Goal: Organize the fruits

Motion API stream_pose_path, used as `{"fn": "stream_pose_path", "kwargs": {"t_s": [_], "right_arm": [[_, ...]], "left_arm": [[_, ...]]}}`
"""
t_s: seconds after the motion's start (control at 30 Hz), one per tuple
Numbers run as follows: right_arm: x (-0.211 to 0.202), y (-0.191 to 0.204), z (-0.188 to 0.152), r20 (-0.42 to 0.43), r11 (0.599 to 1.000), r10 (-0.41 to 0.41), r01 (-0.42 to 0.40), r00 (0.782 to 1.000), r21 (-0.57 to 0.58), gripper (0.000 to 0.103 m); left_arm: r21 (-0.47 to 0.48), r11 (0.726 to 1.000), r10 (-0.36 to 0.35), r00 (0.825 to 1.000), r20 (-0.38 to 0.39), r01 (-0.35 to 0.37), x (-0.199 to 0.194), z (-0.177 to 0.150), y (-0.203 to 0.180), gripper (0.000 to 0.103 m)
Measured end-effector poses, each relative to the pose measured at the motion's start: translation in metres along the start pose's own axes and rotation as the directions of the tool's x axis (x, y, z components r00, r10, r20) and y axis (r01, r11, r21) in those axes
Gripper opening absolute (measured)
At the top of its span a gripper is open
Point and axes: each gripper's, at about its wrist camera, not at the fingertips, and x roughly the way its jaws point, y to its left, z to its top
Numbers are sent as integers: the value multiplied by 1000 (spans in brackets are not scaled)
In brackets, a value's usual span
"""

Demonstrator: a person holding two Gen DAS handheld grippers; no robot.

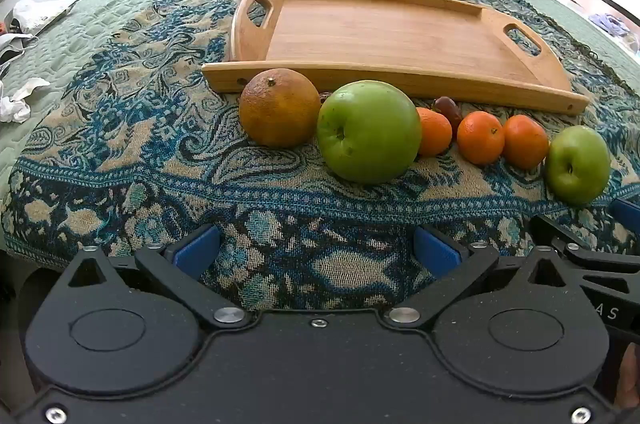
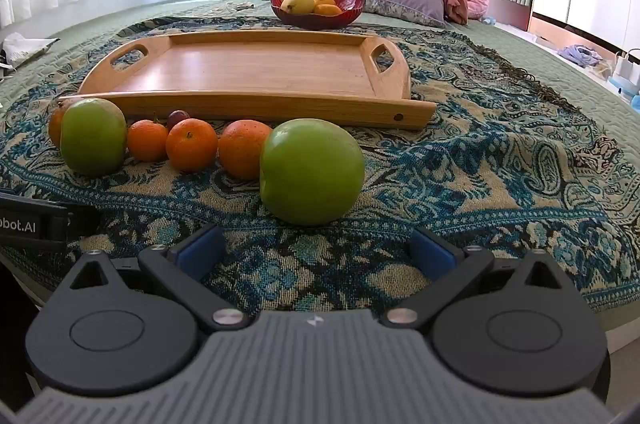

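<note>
On the bed, over a patterned blue throw, a row of fruit lay just in front of an empty wooden tray: a large orange, a big green apple touching it, three small mandarins with a dark plum tucked behind them, and a second green apple at the right end. Behind the tray, a red bowl already held yellow and orange fruit.

Nothing had been picked up yet, so the sorting looked to be at its very start. The left gripper hovered short of the row with its jaws spread wide and nothing between them; the right gripper did the same, the second apple just ahead of it.

The next move, I judged, called for the right gripper to go forward until the spread jaws straddled that apple, then close gently, since round fruit on soft bedding could roll away.
</note>
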Motion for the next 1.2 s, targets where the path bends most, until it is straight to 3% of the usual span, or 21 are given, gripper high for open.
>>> {"fn": "stream_pose_path", "kwargs": {"t_s": [1.2], "right_arm": [[0,-1,-1,5,1000,2,-2,1000,1,103]], "left_arm": [[-3,1000,-6,1000,-3,6,0,0,0,103]]}}
